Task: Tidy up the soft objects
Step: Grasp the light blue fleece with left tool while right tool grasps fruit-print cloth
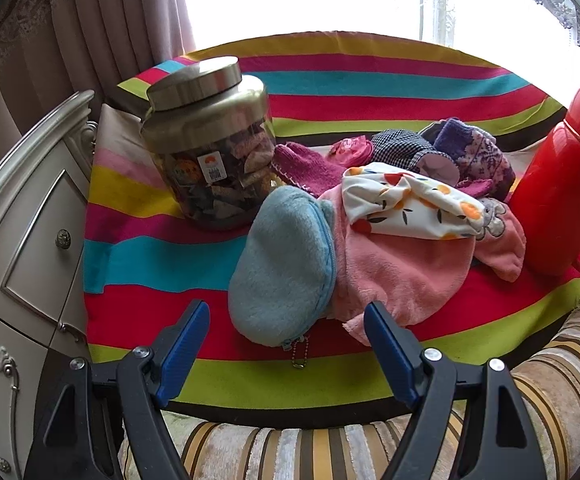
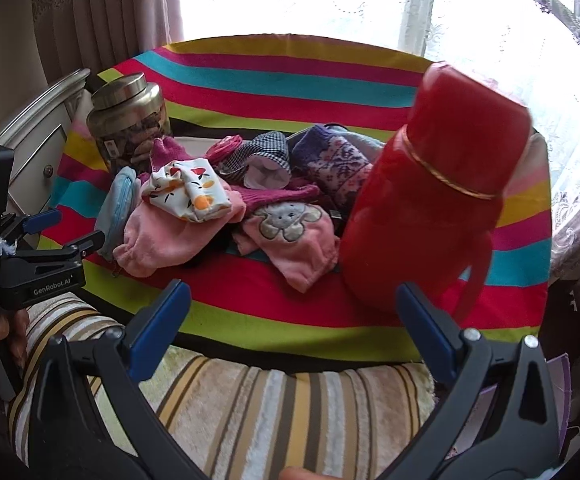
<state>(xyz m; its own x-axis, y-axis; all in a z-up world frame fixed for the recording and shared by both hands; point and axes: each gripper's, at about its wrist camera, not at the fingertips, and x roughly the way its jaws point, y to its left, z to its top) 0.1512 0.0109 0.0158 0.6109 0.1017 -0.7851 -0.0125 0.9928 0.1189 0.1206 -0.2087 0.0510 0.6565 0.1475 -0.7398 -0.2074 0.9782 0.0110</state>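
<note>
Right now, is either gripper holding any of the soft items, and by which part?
Nothing is held. The left gripper is open, short of the blue pouch. The right gripper is open too, nothing between its fingers, near the red thermos.

Non-task items on striped surface

A lidded jar (image 1: 209,140) is stood at ten o'clock on the striped cloth (image 1: 370,80); a red flask (image 2: 434,184) is stood at three o'clock, a drawer cabinet (image 1: 21,240) at nine.
</note>
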